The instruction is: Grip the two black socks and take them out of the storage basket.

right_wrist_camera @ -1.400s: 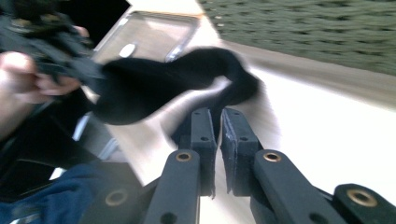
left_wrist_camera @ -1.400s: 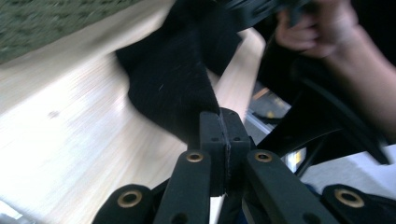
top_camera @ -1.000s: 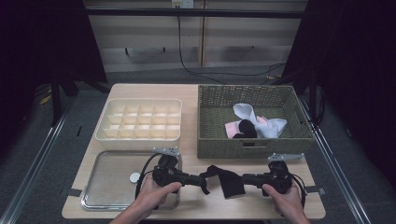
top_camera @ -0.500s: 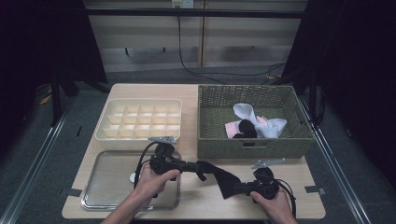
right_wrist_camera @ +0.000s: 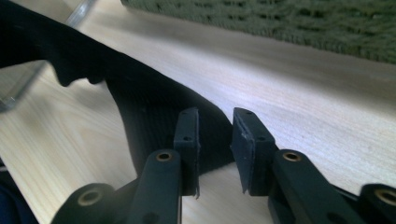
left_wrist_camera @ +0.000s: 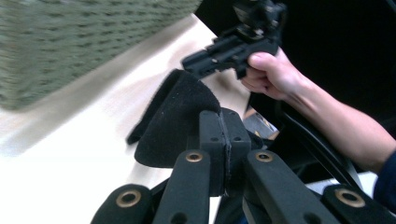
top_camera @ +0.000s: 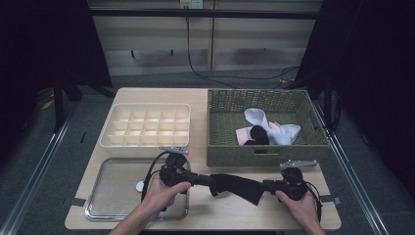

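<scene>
A black sock (top_camera: 235,187) stretches level between both grippers: left gripper (top_camera: 208,180) clamps one end, right gripper (top_camera: 263,186) jaws just opening around the other.

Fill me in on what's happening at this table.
A person is handling a black sock over the table in front of a wicker basket of more socks. The left gripper is clamped shut on one end. The right gripper has just been opening: its jaws stand apart, the sock's other end by one pad, unpinched.
</scene>
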Action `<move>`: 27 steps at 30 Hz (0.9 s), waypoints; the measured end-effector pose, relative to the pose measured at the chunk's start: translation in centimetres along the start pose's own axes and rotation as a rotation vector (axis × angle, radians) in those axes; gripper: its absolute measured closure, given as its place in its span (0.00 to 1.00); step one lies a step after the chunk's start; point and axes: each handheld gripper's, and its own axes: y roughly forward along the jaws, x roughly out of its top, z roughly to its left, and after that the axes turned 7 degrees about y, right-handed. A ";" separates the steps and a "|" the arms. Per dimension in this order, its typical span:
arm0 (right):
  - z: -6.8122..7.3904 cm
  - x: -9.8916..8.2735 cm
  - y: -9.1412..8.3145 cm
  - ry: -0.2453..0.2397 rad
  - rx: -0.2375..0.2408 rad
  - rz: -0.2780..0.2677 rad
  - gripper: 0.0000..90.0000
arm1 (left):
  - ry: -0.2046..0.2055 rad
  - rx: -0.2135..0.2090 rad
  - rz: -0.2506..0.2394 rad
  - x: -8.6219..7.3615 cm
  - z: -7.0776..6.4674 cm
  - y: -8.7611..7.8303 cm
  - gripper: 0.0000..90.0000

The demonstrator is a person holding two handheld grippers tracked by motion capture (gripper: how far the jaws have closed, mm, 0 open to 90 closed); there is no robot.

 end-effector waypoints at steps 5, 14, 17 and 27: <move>0.8 -0.7 -0.5 0.004 0.006 -0.003 0.71 | -0.044 0.046 0.023 -0.3 1.7 -0.1 1.00; 0.6 -1.0 0.2 0.041 -0.008 0.013 0.57 | -0.078 0.095 0.033 -0.8 4.0 0.1 0.99; 1.0 -0.8 0.7 0.029 -0.006 0.017 0.55 | -0.075 0.106 0.056 -0.8 4.8 0.2 0.99; 1.6 -0.5 1.6 -0.009 -0.073 0.011 0.79 | -0.080 0.151 0.044 -1.1 5.2 -0.6 0.81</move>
